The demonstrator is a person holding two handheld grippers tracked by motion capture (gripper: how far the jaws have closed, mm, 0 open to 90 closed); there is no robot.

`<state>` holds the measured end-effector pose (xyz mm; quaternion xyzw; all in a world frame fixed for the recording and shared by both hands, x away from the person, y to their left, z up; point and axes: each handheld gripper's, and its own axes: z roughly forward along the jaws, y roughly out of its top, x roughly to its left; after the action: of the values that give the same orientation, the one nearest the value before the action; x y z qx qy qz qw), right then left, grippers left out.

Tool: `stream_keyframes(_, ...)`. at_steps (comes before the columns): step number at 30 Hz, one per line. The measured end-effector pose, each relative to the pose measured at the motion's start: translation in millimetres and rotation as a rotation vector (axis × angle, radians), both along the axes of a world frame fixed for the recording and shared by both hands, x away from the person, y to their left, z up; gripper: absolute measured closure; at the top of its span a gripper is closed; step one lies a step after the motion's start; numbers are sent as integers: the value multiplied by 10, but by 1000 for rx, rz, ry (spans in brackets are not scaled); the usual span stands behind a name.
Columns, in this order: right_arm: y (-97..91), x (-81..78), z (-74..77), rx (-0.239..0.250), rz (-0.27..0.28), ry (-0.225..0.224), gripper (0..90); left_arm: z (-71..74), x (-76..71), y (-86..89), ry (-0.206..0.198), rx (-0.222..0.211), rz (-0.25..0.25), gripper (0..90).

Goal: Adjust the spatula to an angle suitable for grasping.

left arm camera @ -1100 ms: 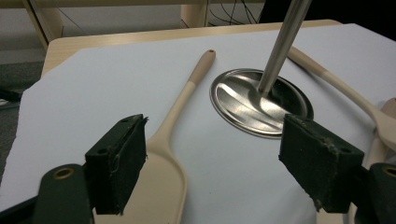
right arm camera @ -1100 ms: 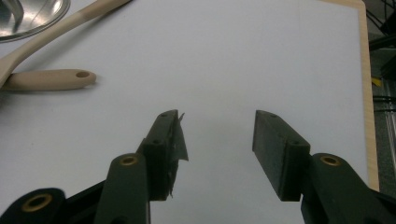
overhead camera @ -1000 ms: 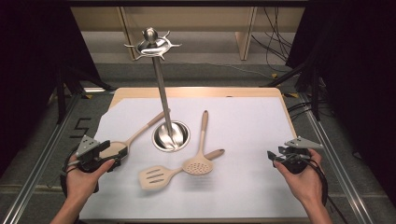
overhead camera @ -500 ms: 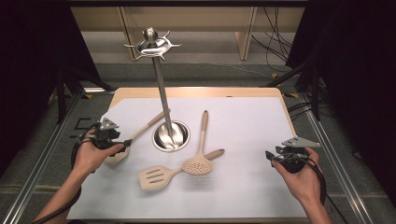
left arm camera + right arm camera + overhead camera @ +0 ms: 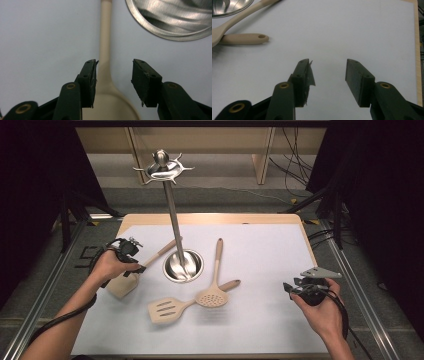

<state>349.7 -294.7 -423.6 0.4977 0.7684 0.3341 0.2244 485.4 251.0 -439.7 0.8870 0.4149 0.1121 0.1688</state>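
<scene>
A pale wooden spoon (image 5: 121, 286) lies left of the steel stand's round base (image 5: 183, 265), its handle running toward the pole. My left gripper (image 5: 136, 266) hangs over the spoon's neck. In the left gripper view the spoon (image 5: 105, 37) runs between the jaws of the left gripper (image 5: 113, 72), close to the left one. The jaws have just been closing, and a gap remains on the right side. My right gripper (image 5: 300, 287) rests at the front right. In its own view the right gripper (image 5: 327, 72) is open over bare white mat, having just closed a little on nothing.
A slotted spatula (image 5: 167, 309) and a round skimmer (image 5: 212, 296) lie in front of the base, their handles crossing. The stand's pole rises to a hooked top (image 5: 162, 167). The white mat (image 5: 260, 250) covers a wooden board, with dark metal rails along both sides.
My left hand has moved away from the front-left corner, forward and to the right, and is now over the spoon's neck with narrower jaws. The right hand has stayed put.
</scene>
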Motion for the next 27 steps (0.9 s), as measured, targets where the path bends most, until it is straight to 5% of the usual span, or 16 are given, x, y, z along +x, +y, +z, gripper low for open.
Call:
stream_keyframes(3, -7, 12, -20, -11, 13, -21, 554, -95, 115, -64, 25, 30, -8, 548)
stream_keyframes(15, -22, 3, -8, -12, 12, -13, 554, -245, 287, -172, 98, 24, 46, 568)
stream_keyframes(16, 15, -14, -11, 25, -19, 23, 554, -241, 311, -176, 110, 38, 26, 583)
stream_keyframes(19, 24, -12, -17, 27, -19, 13, 554, -236, 314, -196, 135, 34, 45, 602)
stream_keyframes(24, 20, -12, -11, 20, -8, 15, 553, -226, 334, -222, 109, 105, 32, 724)
stream_keyframes(25, 14, -5, -29, 10, 2, -7, 553, -232, 320, -233, 115, 87, 73, 742)
stream_keyframes(27, 6, -13, -25, 3, 8, 7, 553, -234, 317, -235, 112, 91, 79, 769)
